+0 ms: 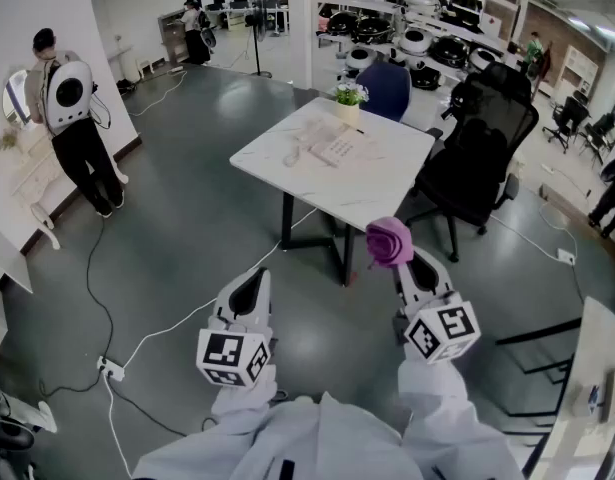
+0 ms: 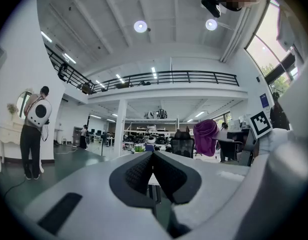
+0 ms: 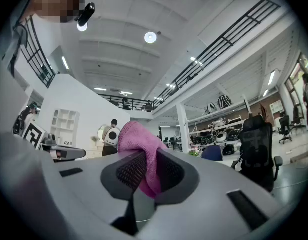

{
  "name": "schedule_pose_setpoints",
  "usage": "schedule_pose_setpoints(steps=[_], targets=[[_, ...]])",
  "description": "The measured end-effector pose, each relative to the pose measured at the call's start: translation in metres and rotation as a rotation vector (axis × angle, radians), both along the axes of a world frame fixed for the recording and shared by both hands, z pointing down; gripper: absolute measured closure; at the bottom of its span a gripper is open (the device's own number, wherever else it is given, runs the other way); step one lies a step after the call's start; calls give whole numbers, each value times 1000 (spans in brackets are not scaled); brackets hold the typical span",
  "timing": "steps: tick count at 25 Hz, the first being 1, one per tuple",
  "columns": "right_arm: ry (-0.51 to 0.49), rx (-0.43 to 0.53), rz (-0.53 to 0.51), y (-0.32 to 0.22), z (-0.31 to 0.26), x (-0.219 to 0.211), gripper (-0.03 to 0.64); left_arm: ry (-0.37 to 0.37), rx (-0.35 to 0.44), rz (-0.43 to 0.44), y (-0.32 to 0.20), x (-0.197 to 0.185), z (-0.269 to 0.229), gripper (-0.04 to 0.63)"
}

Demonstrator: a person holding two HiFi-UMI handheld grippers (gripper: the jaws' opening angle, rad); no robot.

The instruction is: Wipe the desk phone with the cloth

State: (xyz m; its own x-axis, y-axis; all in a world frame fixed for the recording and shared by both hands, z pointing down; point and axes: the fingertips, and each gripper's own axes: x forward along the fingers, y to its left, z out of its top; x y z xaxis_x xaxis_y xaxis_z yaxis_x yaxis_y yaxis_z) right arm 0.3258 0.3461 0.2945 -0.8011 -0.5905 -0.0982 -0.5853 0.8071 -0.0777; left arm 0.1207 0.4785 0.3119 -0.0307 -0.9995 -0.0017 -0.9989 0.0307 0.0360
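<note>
You stood well back from the white surface (image 1: 387, 183), which had a big black chair (image 1: 477, 158) beside it. The desk phone (image 1: 332, 151) lay near the middle of the surface, pale like the top. A little plant pot (image 1: 348, 96) stood behind it. Your left gripper (image 2: 152, 156) was closed, its jaws pressed together with nothing inside. Your right gripper (image 3: 146, 166) squeezed the cloth (image 3: 138, 139). The cloth was pink-purple and fluffy, bunched into a soft ball sticking up above the jaws, in the air, well apart from the phone.
</note>
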Motion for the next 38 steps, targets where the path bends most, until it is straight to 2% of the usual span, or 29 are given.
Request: schedule_pose_setpoints(steps=[10, 21, 28, 38], targets=[[-1, 13, -16, -11, 2, 20, 580, 13, 11, -17, -11, 15, -2, 597], [-37, -23, -27, -23, 10, 26, 580, 17, -15, -58, -8, 18, 6, 597], [-37, -63, -31, -44, 27, 19, 580, 42, -44, -98, -22, 7, 20, 597], [-32, -80, -14, -104, 39, -12, 580, 53, -55, -86, -82, -25, 31, 597]])
